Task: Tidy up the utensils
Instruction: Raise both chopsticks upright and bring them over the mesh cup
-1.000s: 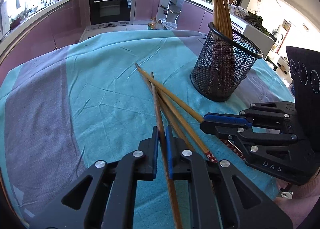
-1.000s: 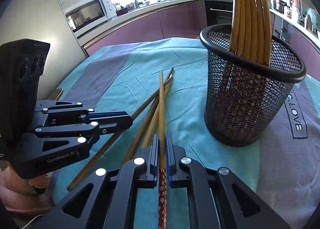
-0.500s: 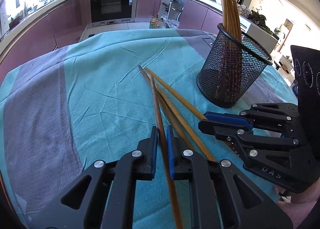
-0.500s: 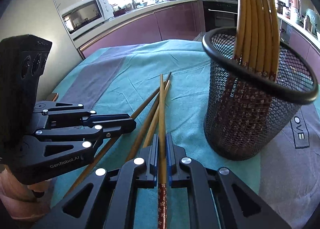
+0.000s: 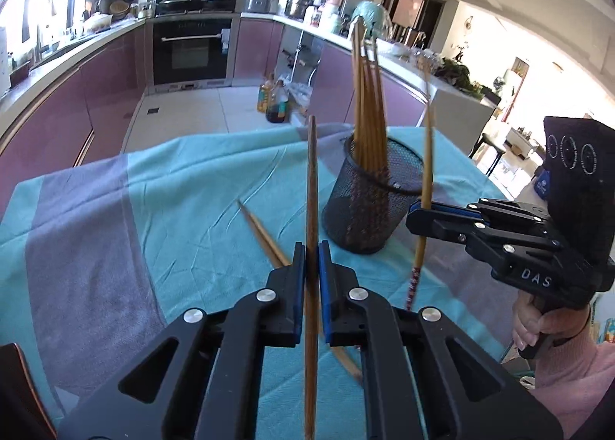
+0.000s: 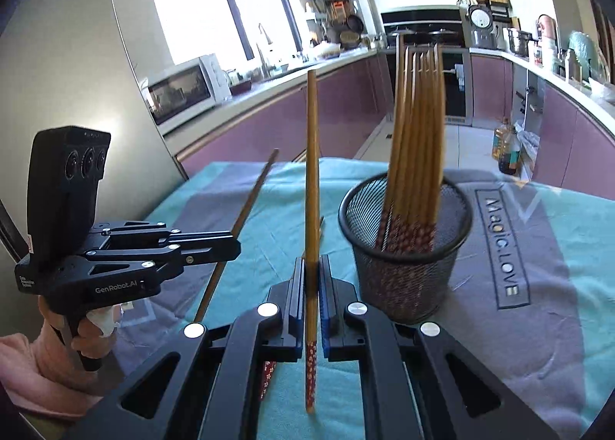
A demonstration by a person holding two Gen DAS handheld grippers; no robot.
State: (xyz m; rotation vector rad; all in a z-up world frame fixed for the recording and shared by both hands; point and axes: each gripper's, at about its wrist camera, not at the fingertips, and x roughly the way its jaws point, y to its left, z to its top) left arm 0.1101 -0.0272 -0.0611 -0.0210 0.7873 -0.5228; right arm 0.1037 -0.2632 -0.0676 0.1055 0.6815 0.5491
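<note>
Left gripper (image 5: 312, 247), jaws clamped on a single chopstick (image 5: 311, 186) that rises steeply ahead of its fingers, clear of the teal tablecloth (image 5: 184, 186). Right gripper (image 6: 312, 267), likewise closed on a second chopstick (image 6: 312, 155) (patterned red end toward the camera), held near upright. The mesh holder (image 6: 403, 255) stands just ahead and to the right of the right gripper, with a bundle of chopsticks (image 6: 419, 124) upright inside. More loose chopsticks (image 5: 265, 240) lie on the cloth below the left gripper's jaws.
</note>
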